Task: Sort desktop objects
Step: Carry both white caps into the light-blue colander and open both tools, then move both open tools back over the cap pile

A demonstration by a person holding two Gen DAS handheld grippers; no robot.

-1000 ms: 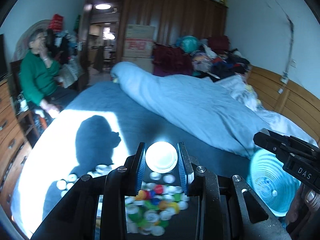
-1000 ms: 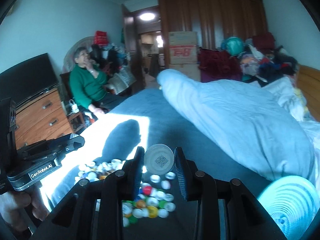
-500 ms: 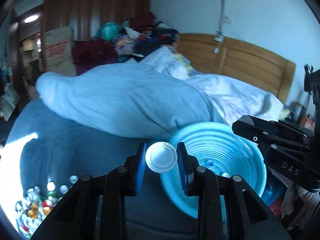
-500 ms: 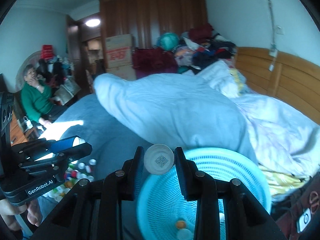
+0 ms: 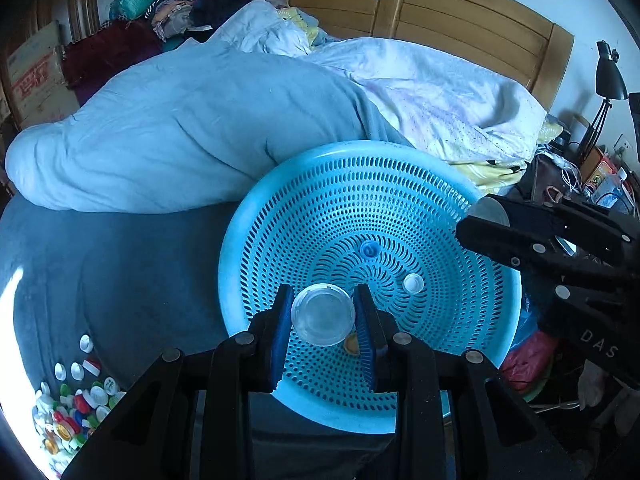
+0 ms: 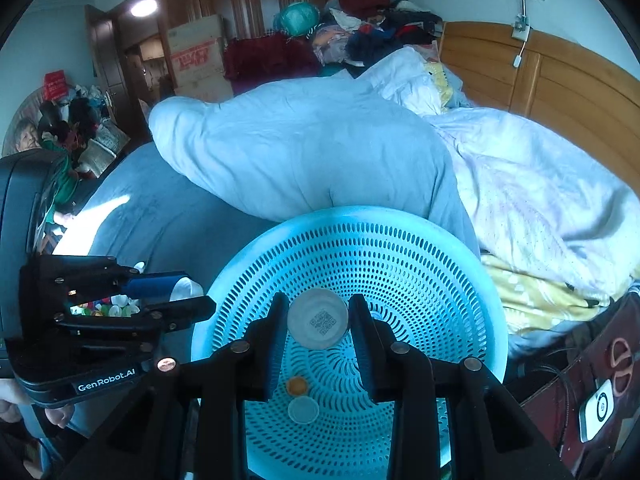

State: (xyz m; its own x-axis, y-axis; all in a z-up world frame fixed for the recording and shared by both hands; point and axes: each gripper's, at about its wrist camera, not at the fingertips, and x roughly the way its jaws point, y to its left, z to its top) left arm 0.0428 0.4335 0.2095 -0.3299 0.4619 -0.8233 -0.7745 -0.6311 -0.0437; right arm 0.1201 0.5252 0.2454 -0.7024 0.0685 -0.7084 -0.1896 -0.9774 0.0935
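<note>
The basket (image 5: 240,264) sits on the bed in front of the rolled duvet (image 5: 180,132), with a heap of caps (image 5: 76,400) to its left, apparently apart.

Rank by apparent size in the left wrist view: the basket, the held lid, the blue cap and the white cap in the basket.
1. basket
2. held lid, though it is nearest the camera, so it looks enlarged
3. blue cap and white cap: they look alike, no ranking.

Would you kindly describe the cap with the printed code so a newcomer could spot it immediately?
Find the round turquoise perforated basket on the bed. Above its bowl, the right hand-held gripper pinches a pale round cap. Unlike the orange cap and the plain cap lying loose below, it bears a square printed code.
</note>
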